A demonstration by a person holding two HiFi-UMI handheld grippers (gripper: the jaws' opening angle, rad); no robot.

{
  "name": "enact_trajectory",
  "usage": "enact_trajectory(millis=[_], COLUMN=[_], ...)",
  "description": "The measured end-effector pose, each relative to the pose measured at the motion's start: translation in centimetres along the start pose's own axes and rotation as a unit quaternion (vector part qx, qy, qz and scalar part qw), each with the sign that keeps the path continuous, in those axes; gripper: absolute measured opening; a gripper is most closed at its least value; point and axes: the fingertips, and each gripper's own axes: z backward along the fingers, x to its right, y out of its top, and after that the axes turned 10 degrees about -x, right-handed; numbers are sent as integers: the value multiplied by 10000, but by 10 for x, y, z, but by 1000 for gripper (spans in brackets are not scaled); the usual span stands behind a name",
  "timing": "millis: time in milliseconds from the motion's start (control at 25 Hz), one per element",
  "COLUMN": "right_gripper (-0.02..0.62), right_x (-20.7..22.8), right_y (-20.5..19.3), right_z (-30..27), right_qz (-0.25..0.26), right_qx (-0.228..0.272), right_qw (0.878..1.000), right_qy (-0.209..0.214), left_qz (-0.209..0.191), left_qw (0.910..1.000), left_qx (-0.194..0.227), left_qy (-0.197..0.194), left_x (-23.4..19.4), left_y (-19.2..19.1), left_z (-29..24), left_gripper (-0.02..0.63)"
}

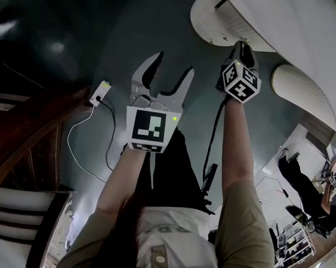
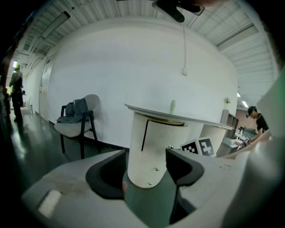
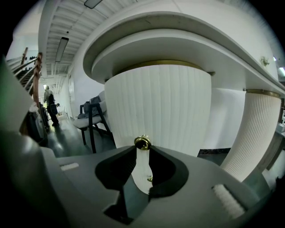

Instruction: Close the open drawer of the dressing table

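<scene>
**A:** so where's the drawer point(image 1: 217, 19) at; shut yet?

**B:** nope; in the head view its curved ribbed white front sticks out from under the top of the dressing table point(image 1: 295, 30), poking over the dark floor point(image 1: 134, 23); I'd say the closing has barely got going

**A:** and the right gripper point(image 3: 142, 150)?

**B:** nosed right up to that ribbed front; jaws drawn in narrow, pinching the little gold knob point(image 3: 142, 142) right at their tips; makes sense to me, since a grip on the knob lets you steer the front home, where a plain shove on a curved face could skid off the pads

**A:** arm pose?

**B:** right forearm point(image 1: 237, 139) is stretched straight out toward the table; gripper tipped a bit downward

**A:** left one doing anything?

**B:** not really; the left gripper point(image 1: 162, 75) hangs back beside the right one over bare floor, jaws spread wide with nothing in them; its own view only sees the drawer through the gap, well apart from it; my guess is it's parked there so it doesn't foul the drawer's path; left forearm point(image 1: 124, 179) is out in front too, less extended, tilted down about the same
</scene>
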Motion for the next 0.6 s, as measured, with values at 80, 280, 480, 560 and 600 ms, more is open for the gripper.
enact_trajectory(millis=[80, 280, 480, 560, 600], right_gripper=[94, 94, 94, 94, 94], right_x=[1, 4, 6, 7, 8], right_y=[3, 9, 16, 19, 20], right_z=[-3, -11, -15, -17, -19], right_qz=[-11, -33, 14, 1, -9], right_qx=[27, 75, 132, 158, 169], right_qw=[10000, 10000, 9999, 9999, 9999], right_qy=[-4, -16, -12, -11, -9], left_qz=[1, -17, -41, -69, -85], left_qw=[10000, 10000, 10000, 10000, 9999], left_qx=[10, 26, 37, 46, 50], left_qy=[19, 46, 34, 31, 29], left_x=[-1, -3, -4, -3, -3], left_y=[1, 3, 5, 6, 7], left_z=[-2, -8, -11, -14, -15], left_gripper=[291, 291, 290, 291, 291])
